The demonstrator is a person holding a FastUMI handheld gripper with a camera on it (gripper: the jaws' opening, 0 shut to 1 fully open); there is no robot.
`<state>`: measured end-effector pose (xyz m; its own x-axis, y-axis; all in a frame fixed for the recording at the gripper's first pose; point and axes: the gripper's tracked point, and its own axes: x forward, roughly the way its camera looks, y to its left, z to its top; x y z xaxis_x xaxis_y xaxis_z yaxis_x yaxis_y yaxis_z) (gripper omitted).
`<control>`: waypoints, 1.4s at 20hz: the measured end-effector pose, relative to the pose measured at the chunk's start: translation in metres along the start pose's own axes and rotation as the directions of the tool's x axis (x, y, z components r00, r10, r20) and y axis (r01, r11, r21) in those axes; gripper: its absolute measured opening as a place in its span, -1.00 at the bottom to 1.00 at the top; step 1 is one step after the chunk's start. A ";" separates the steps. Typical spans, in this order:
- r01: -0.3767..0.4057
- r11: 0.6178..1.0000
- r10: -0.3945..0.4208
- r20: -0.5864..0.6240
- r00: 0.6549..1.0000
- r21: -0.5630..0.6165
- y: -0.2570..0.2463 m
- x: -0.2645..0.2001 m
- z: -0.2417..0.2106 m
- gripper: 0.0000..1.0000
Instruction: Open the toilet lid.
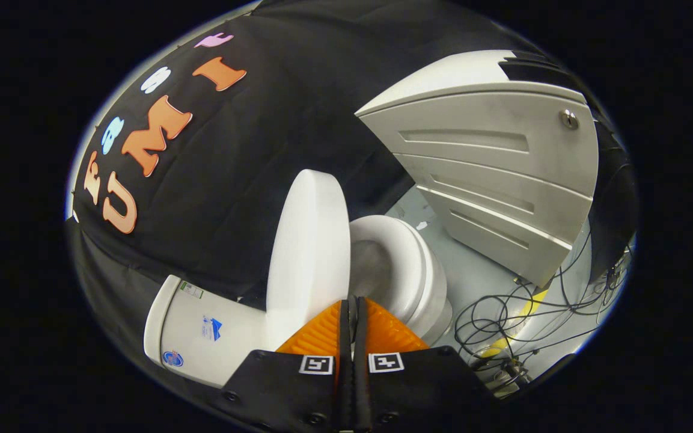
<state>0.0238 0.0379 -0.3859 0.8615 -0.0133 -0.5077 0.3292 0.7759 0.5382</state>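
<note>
The white toilet lid [307, 246] stands raised, leaning back toward the white cistern [202, 337]. Beside it the white seat ring [406, 264] and the bowl opening [373, 270] are uncovered. My gripper [352, 300] is shut, its two fingers pressed together with nothing between them. The fingertips sit just in front of the lid's lower edge, where lid and seat meet; I cannot tell whether they touch it.
A grey metal drawer cabinet [490, 180] with a round lock stands beyond the toilet. Loose black cables [520, 319] and a strip of yellow tape lie on the pale floor beside the bowl. Black cloth walls the booth behind the toilet.
</note>
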 end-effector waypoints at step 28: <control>-0.150 0.909 0.187 0.058 0.981 -0.390 0.209 -0.073 -0.022 -0.85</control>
<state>0.0212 0.2146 -0.2509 0.9289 0.0949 -0.3581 0.0193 0.9529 0.3028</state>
